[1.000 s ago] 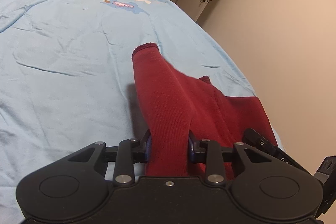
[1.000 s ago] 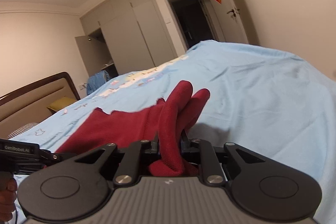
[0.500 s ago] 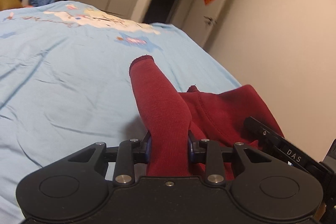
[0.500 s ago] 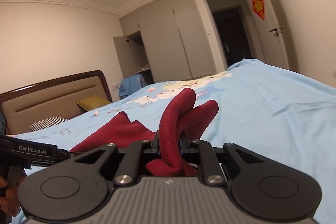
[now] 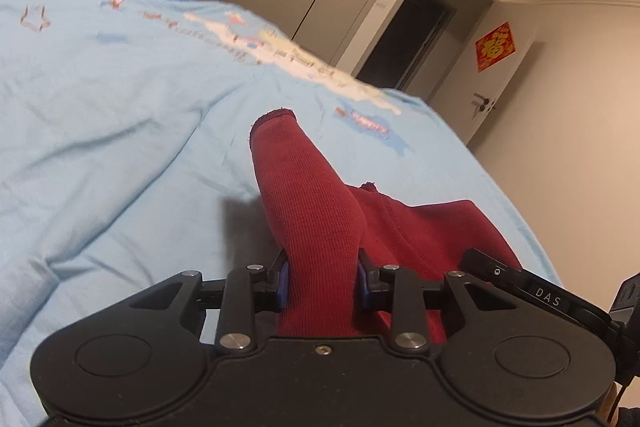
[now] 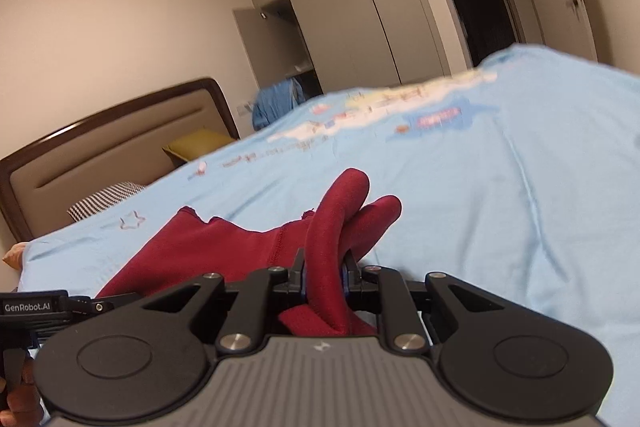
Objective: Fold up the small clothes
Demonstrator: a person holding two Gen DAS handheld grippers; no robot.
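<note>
Left wrist view: my left gripper [image 5: 320, 283] is clamping a ribbed tube of the dark red garment [image 5: 316, 211], jaws narrowed onto the cloth. I am seeing that tube poking out toward 12 o'clock, its hemmed end over the light blue bedsheet [image 5: 100, 131]. The garment's body is spreading toward 3 o'clock, partly hidden behind the other tool. Right wrist view: my right gripper [image 6: 323, 281] is pinching a bunched fold of the garment [image 6: 224, 251], jaws nearly closed. Two rounded lobes are sticking up at 12 o'clock; the rest is trailing toward 9 o'clock. The sheet's print is blurring beyond reading.
</note>
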